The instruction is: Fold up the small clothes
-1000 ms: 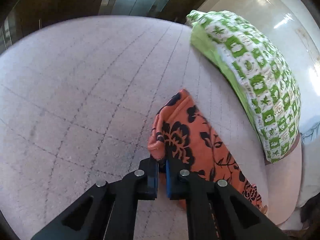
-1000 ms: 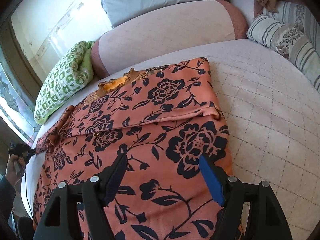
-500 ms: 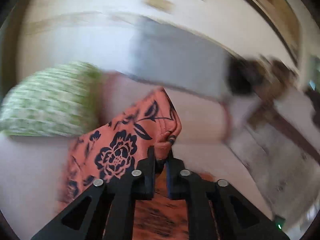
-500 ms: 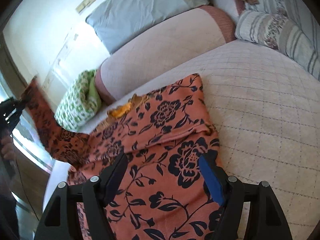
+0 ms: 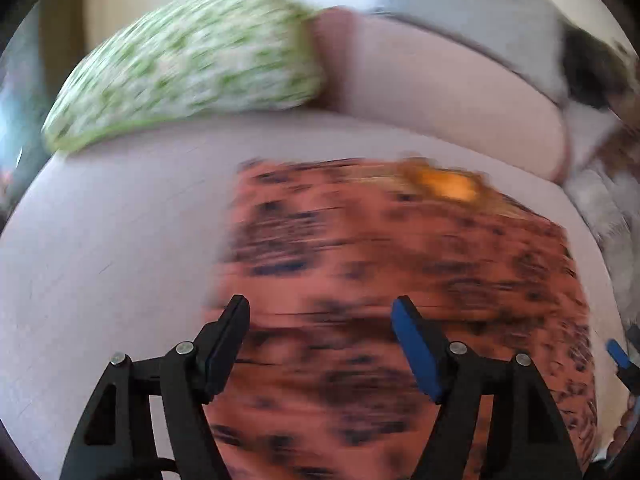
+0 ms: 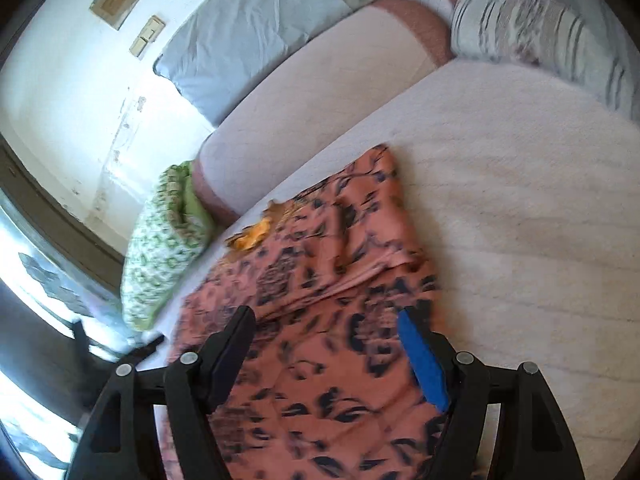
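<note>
An orange garment with black flowers (image 5: 400,264) lies on the pale quilted bed (image 5: 100,240), folded in from both sides into a narrower strip. It also shows in the right wrist view (image 6: 328,280), with a yellow-orange patch (image 6: 254,236) at its far end. My left gripper (image 5: 320,312) is open and empty over the garment's near left part. My right gripper (image 6: 326,324) is open and empty above the garment's near part. The left wrist view is blurred by motion.
A green-and-white patterned pillow (image 5: 192,80) lies at the far left of the bed, also in the right wrist view (image 6: 164,248). A pink bolster (image 6: 320,108), a grey-blue pillow (image 6: 256,36) and a striped cushion (image 6: 548,36) line the far side. Bare bedspread (image 6: 520,220) lies to the right.
My left gripper carried the garment's left side up and over onto the rest, then opened and let it go. The right gripper stayed open above the garment.
</note>
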`<state>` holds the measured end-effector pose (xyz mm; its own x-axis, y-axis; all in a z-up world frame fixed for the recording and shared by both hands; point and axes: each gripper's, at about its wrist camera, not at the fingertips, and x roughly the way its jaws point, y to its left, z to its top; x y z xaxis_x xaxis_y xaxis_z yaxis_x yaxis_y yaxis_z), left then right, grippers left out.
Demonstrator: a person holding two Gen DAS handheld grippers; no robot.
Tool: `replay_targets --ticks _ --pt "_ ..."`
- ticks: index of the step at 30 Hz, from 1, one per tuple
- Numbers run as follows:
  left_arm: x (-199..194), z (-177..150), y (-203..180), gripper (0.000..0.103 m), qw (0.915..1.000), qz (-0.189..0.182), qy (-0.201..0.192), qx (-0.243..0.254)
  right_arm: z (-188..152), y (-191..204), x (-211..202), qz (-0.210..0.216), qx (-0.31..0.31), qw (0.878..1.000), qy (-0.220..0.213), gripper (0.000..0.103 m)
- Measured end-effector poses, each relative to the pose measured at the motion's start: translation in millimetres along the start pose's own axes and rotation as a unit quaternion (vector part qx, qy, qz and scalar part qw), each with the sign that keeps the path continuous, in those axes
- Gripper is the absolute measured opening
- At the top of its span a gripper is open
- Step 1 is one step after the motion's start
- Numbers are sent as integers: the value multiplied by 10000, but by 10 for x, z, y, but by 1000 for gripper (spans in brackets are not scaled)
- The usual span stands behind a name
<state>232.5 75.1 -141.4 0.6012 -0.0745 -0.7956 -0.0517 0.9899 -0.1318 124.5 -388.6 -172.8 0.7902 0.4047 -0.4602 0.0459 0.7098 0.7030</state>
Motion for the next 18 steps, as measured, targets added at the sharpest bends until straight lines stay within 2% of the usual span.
replay_targets --ticks 2,3,7,9,10,11,13,14,18 --pt "82 17 319 74 9995 -52 124 -297 147 111 152 50 -125 9998 157 77" --pt "139 36 464 74 9984 -218 208 -486 227 144 254 80 -151 9995 276 77" --pt "294 71 621 69 9941 -609 338 -837 542 207 769 -212 -262 9966 757 77" --pt "400 80 624 55 9920 -730 485 -904 605 170 1008 -400 -272 9940 977 77" --pt "445 78 638 41 9922 -680 521 -903 612 126 1135 -553 -246 9919 1113 77" --pt "501 85 638 19 9939 -540 503 -824 600 91 1216 -664 -227 9901 1215 77" --pt "515 131 696 10 9925 -698 534 -848 563 63 1300 -770 -243 9881 1308 77" --pt "478 142 720 7 9934 -655 482 -814 549 95 1287 -804 -330 9881 1265 77" --pt "489 148 730 7 9945 -614 498 -694 561 294 1201 -745 -694 9878 1178 77"
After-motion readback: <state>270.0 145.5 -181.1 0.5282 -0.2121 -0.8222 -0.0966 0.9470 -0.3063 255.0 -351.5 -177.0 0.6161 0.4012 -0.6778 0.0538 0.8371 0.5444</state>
